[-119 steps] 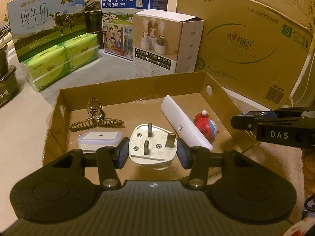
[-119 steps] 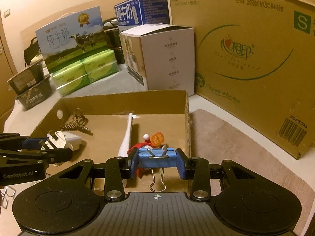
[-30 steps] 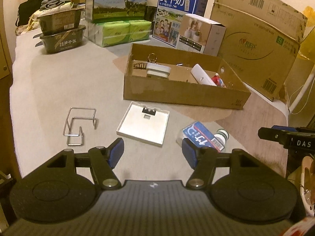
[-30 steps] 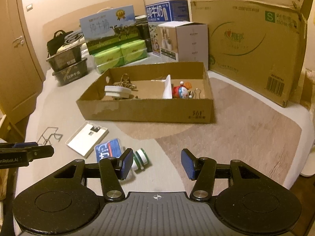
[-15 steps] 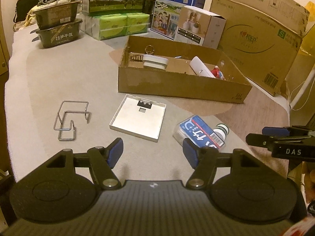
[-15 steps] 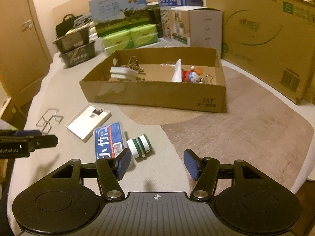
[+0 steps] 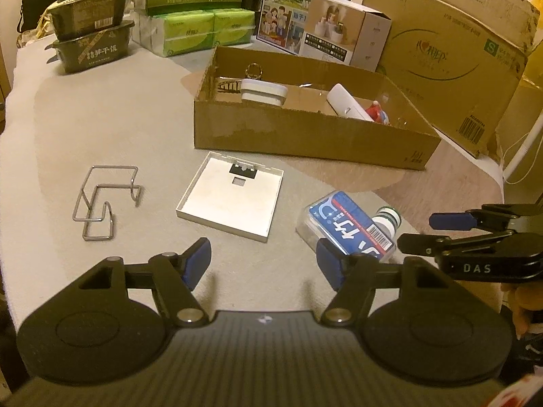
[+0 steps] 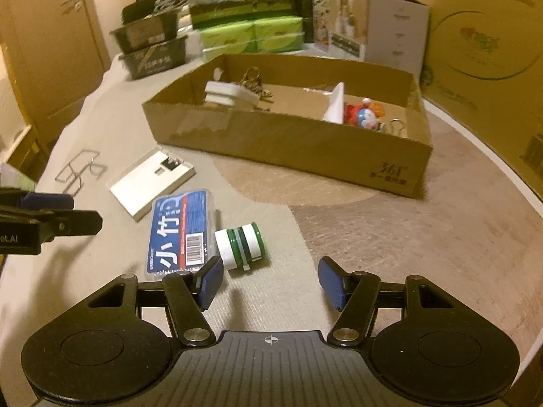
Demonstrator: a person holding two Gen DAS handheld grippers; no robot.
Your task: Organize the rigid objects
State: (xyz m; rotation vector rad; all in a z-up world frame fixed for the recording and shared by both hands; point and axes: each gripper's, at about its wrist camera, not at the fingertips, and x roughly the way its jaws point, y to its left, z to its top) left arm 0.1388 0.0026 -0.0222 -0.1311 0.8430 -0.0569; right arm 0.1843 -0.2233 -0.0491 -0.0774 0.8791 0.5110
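A shallow cardboard box (image 7: pixel 305 139) (image 8: pixel 292 142) holds a white plug, a hair claw, a white bar, a red-blue toy (image 8: pixel 364 115) and a binder clip. On the table in front lie a wire rack (image 7: pixel 101 200) (image 8: pixel 79 169), a flat white tray (image 7: pixel 234 198) (image 8: pixel 152 181), a blue-labelled clear case (image 7: pixel 353 225) (image 8: pixel 181 232) and a small green-white roll (image 8: pixel 241 242) (image 7: pixel 388 217). My left gripper (image 7: pixel 263 266) is open and empty, just before the tray. My right gripper (image 8: pixel 269 283) is open and empty, just before the roll.
Milk cartons, green tissue packs (image 7: pixel 200 30), a white product box (image 7: pixel 342 32), black food trays (image 7: pixel 91 39) and a large carton (image 7: pixel 451 57) stand behind the box. A brown mat (image 8: pixel 424 237) lies at the right. The right gripper shows at the left wrist view's right edge (image 7: pixel 475 237).
Both grippers, which earlier put a plug and a binder clip in the box, have pulled back and now come down closer toward the loose things on the table.
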